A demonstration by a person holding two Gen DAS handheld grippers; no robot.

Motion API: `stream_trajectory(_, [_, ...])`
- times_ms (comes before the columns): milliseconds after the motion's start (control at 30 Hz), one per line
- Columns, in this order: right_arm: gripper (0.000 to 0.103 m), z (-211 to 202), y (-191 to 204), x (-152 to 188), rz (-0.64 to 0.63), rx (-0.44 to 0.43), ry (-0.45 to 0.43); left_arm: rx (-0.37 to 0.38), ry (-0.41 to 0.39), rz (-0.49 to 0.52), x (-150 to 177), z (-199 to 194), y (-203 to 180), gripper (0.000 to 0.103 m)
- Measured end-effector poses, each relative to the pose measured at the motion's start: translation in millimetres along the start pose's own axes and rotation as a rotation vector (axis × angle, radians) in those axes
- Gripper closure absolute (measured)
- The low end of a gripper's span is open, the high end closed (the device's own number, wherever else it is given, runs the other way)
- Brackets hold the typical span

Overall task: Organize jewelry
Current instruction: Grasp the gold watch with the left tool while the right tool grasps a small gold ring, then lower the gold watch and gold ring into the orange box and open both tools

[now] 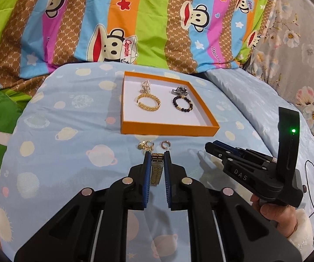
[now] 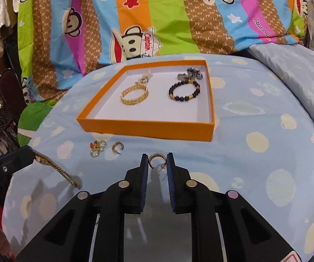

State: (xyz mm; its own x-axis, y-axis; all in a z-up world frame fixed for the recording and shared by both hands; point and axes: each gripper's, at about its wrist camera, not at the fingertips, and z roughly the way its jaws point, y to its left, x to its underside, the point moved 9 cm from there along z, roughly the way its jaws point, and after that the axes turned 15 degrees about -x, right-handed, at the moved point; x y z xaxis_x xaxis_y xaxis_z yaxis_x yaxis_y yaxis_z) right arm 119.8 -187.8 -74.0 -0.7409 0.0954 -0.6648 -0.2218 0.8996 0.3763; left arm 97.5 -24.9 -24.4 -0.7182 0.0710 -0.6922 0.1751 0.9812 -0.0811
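Orange tray [image 2: 148,128] edge lies just beyond 2 loose earrings [image 2: 106,148].

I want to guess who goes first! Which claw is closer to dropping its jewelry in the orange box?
Probably the right claw: its hoop earring sits just before the orange box; the left claw's gold watch dangles farther off.

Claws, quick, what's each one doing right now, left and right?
Left claw: closed on the gold watch.
Right claw: closed on a gold hoop earring.
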Motion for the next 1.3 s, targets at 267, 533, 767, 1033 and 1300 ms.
stream_trajectory(267, [0.088, -18, -4, -47, -0.024, -0.011, -0.068, 0.008, -0.058, 0.037, -41, -2, -9, 0.092])
stream_trajectory(533, [0.088, 13, -22, -79, -0.031, -0.003, -0.053, -0.024, -0.080, 0.094, -93, 35, -18, 0.092])
stream_trajectory(767, [0.088, 43, -39, -75, -0.012, -0.003, 0.002, -0.047, 0.009, 0.118, -89, 83, -15, 0.092])
stream_trajectory(1033, [0.088, 64, -52, -69, 0.006, 0.004, 0.038, -0.058, 0.095, 0.141, -77, 119, -18, 0.092])
stream_trajectory(1300, [0.087, 76, -63, -74, 0.011, 0.012, 0.047, -0.070, 0.080, 0.063, -94, 148, -8, 0.048])
